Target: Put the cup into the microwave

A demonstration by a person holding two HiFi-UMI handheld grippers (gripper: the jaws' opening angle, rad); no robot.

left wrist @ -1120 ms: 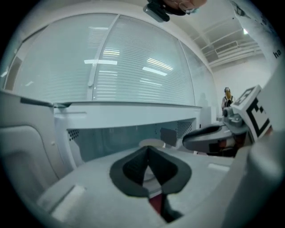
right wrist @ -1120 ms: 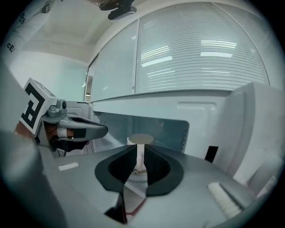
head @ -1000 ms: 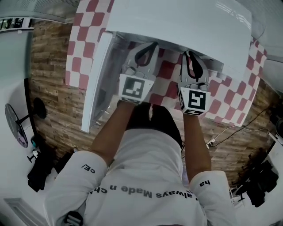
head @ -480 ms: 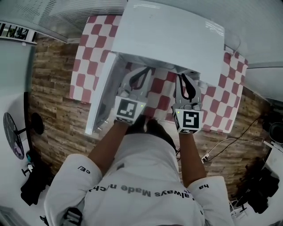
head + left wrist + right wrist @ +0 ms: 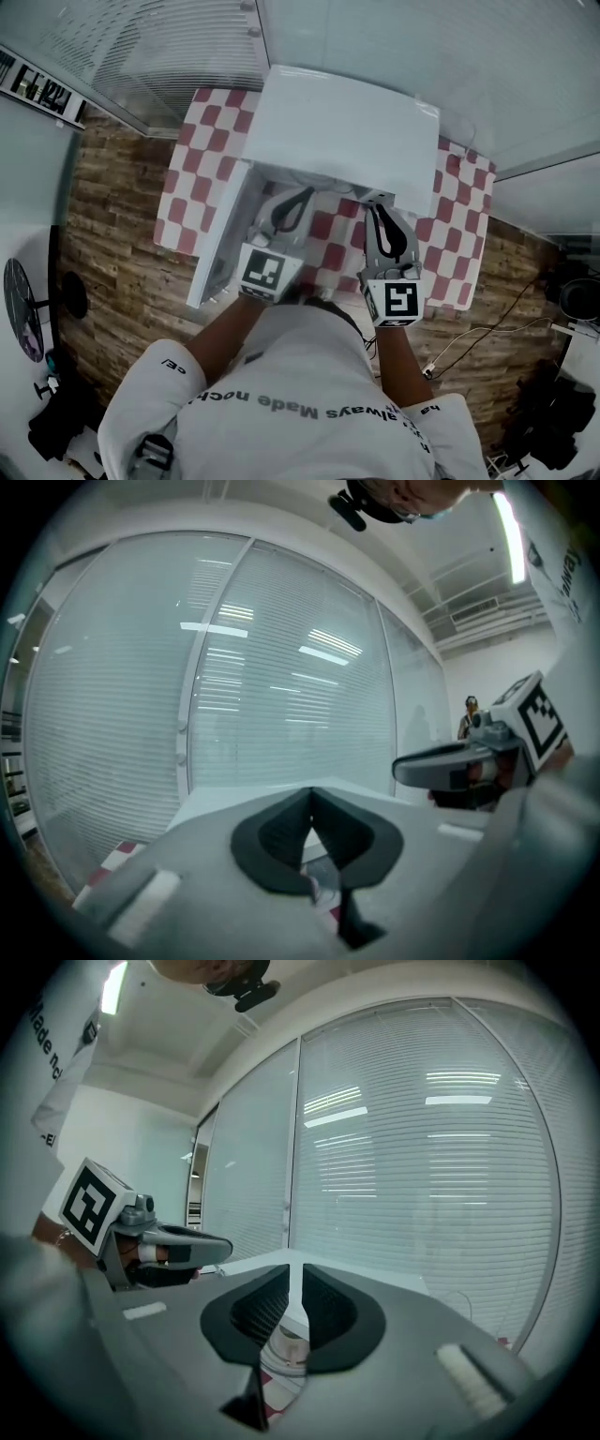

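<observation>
With left tongs (image 5: 306,193) and right tongs (image 5: 373,208) both pinched together and empty, the microwave (image 5: 347,131) door (image 5: 217,239), open at 9 o'clock, risks a knock from the left one.

- Microwave (image 5: 347,131): plain white.
- Tablecloth (image 5: 187,187): red-and-white checks.
- Floor (image 5: 103,244): brown, laid in brick-like planks.
- Left gripper (image 5: 296,197) and right gripper (image 5: 375,208): grey bodies, black jaw linings, black-and-white marker squares on their cubes.
- Person's shirt (image 5: 281,375): white with dark lettering.
- Blinds (image 5: 450,1166): pale, thin horizontal slats.
</observation>
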